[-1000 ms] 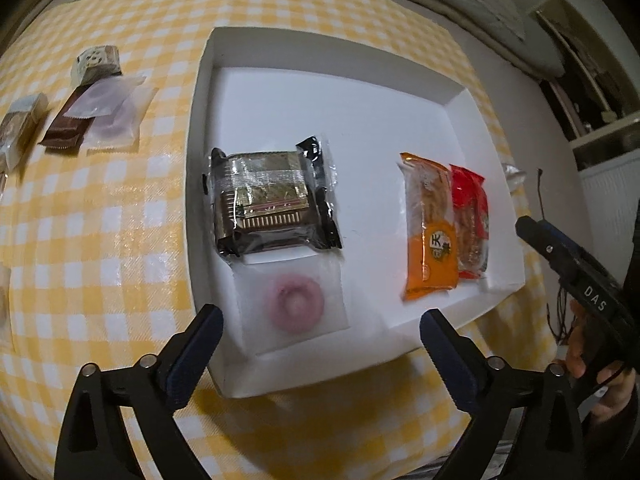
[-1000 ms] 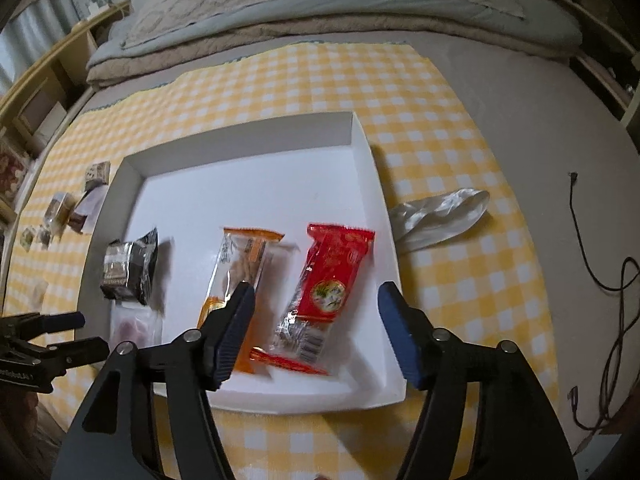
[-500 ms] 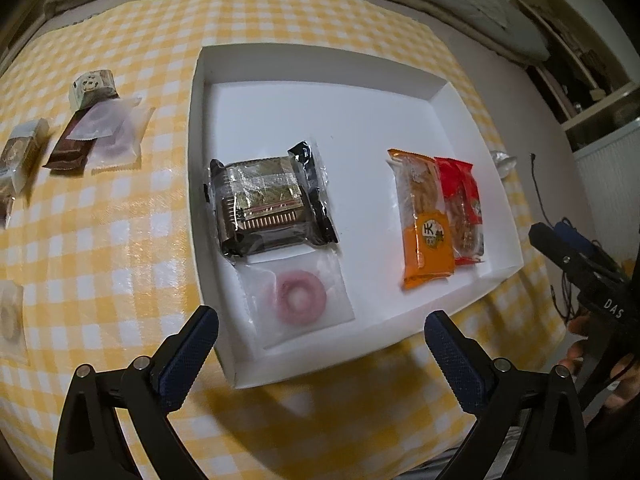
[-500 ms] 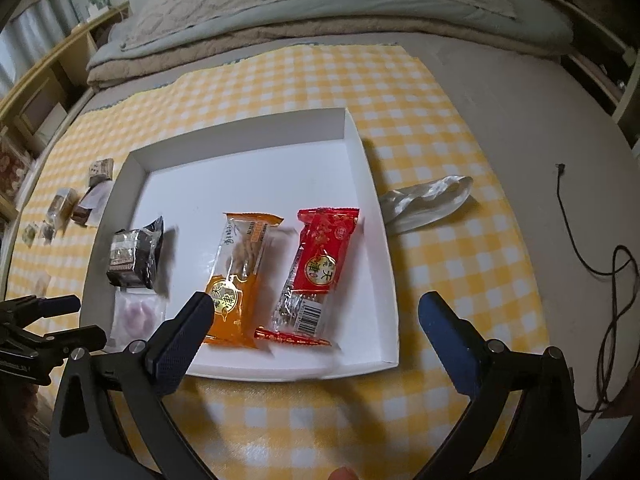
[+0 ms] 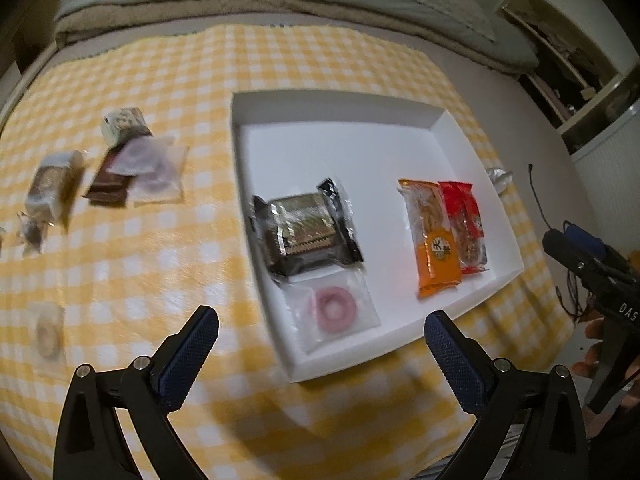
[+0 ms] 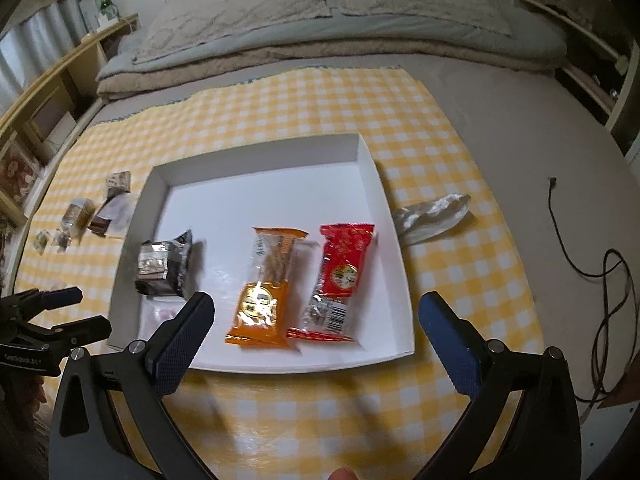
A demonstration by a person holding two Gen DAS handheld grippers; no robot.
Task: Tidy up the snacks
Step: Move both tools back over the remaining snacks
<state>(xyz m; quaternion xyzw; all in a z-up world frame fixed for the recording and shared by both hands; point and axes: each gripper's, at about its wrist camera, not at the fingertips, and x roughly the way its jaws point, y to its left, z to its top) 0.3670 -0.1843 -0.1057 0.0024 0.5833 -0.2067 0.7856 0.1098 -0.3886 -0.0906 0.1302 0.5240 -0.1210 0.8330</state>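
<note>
A white tray [image 5: 340,120] [image 6: 272,160] lies on the yellow checked cloth. In it are a dark foil pack [image 5: 306,230] [image 6: 162,266], a pink ring sweet in a clear bag [image 5: 334,314], an orange packet [image 5: 434,240] [image 6: 266,284] and a red packet [image 5: 464,224] [image 6: 344,268]. My left gripper [image 5: 320,344] is open and empty, above the tray's near edge. My right gripper [image 6: 314,328] is open and empty, above the tray's near edge by the orange and red packets.
Several loose snacks lie on the cloth left of the tray: a small box [image 5: 120,122], a brown bar with clear bags [image 5: 138,176], a wrapped cake [image 5: 50,188], a ring biscuit [image 5: 48,330]. A crumpled clear wrapper [image 6: 434,216] lies right of the tray. A bed stands behind.
The right gripper opened from around the red packet and drew back, leaving it in the tray. The left gripper drew back and swung left, showing more loose snacks.
</note>
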